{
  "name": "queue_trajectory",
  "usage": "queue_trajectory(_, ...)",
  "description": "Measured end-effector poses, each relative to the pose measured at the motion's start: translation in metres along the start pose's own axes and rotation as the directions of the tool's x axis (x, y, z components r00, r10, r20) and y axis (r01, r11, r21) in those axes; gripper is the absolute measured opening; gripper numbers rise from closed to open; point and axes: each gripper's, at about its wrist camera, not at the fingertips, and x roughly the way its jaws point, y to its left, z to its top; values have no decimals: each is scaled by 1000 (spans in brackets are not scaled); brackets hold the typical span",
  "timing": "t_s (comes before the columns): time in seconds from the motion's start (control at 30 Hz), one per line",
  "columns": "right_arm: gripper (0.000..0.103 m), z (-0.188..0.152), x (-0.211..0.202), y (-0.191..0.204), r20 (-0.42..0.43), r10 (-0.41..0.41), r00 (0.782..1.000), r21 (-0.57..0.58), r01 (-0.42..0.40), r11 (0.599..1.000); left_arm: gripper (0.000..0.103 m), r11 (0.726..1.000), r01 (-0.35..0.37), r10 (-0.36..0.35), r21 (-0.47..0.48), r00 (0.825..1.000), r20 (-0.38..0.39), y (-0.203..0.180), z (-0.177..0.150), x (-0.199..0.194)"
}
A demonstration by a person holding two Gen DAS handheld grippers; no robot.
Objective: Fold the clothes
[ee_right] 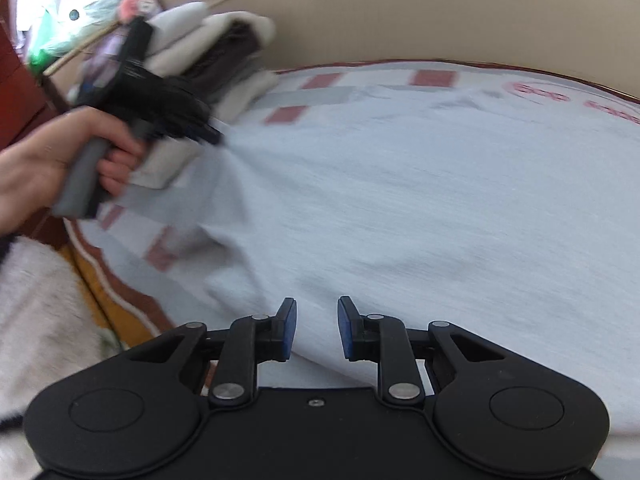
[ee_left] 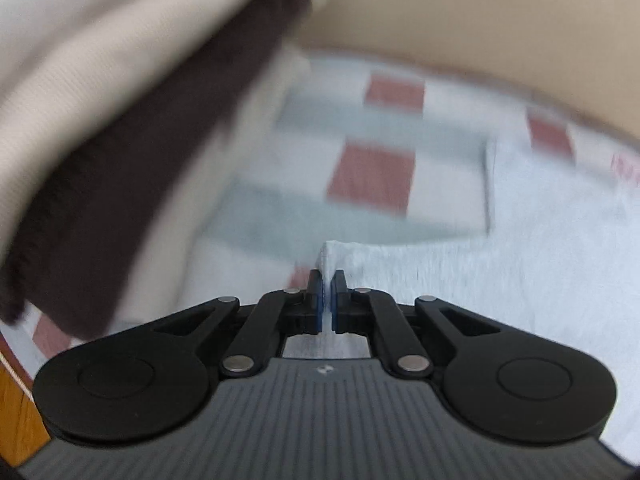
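A pale grey garment lies spread over the bed. My left gripper is shut on a raised fold at the garment's left edge. In the right wrist view a person's hand holds that left gripper, and the cloth is pulled into a taut point at its tips. My right gripper hovers over the garment's near edge with its jaws apart. Grey cloth shows in the gap between its blue pads, which do not press on it.
A stack of folded clothes, cream and dark brown, sits at the bed's far left. Under the garment is a white bed cover with red and grey blocks. A beige headboard runs behind. A fluffy white fabric lies at lower left.
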Motion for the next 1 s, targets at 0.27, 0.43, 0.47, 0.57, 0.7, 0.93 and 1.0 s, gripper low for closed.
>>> queue_trajectory(0.27, 30, -15, -13, -58, -52, 35, 998, 289, -19, 957, 14, 955, -250, 256, 159, 966, -22, -17, -5, 3)
queue_trajectory(0.43, 32, 2, -64, -89, -21, -61, 998, 347, 65, 936, 42, 988, 154, -153, 10, 988, -31, -24, -16, -41)
queue_trajectory(0.47, 34, 4, -78, -103, -6, -88, 996, 387, 84, 918, 43, 975, 221, -220, 4, 974, -61, -33, -20, -46)
queue_trajectory(0.57, 34, 5, -118, -141, 21, -168, 986, 489, 137, 862, 43, 946, 325, -318, 3, 929, -188, -61, -36, -51)
queue_trajectory(0.7, 48, 3, -158, -185, 5, -269, 963, 572, 218, 791, 43, 926, 358, -310, 123, 904, -293, -83, -57, -56)
queue_trajectory(0.93, 52, -23, -166, -226, -29, -303, 953, 744, 223, 630, 51, 888, 344, -170, 306, 862, -478, -106, -84, -44)
queue_trajectory(1.0, 52, -29, -160, -229, -48, -317, 947, 774, 236, 588, 51, 884, 322, -121, 340, 858, -498, -107, -88, -43)
